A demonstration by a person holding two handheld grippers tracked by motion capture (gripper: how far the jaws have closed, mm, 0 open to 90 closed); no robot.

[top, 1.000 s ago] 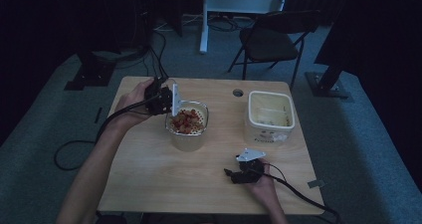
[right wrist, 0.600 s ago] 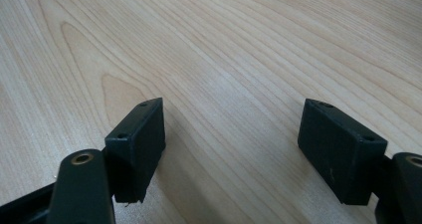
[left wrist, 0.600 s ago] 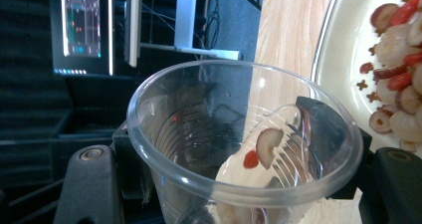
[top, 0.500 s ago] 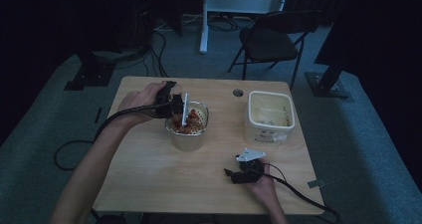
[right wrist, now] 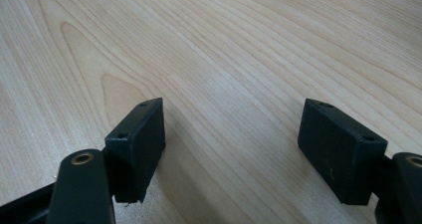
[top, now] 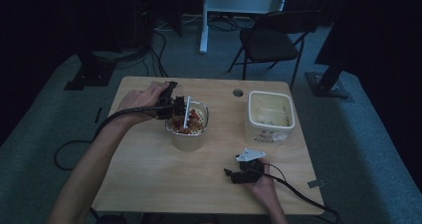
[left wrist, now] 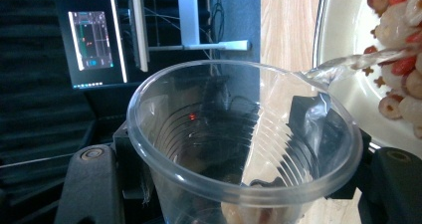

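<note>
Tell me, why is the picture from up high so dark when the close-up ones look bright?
High view: dim all over, the room behind nearly black, just the table catching some light. Left gripper view: brighter, with shine on the clear cup, a glowing screen behind, and the bowl of food a bit blurry. Right gripper view: evenly lit, wood grain sharp.

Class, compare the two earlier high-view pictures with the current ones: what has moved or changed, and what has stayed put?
The left gripper, shut on the clear plastic cup, has moved right from the glass bowl's left side and tipped the cup over its rim; its contents now pour into the bowl. Unchanged: the right gripper rests on the table with nothing between its jaws, and the white container stands where it was.
</note>
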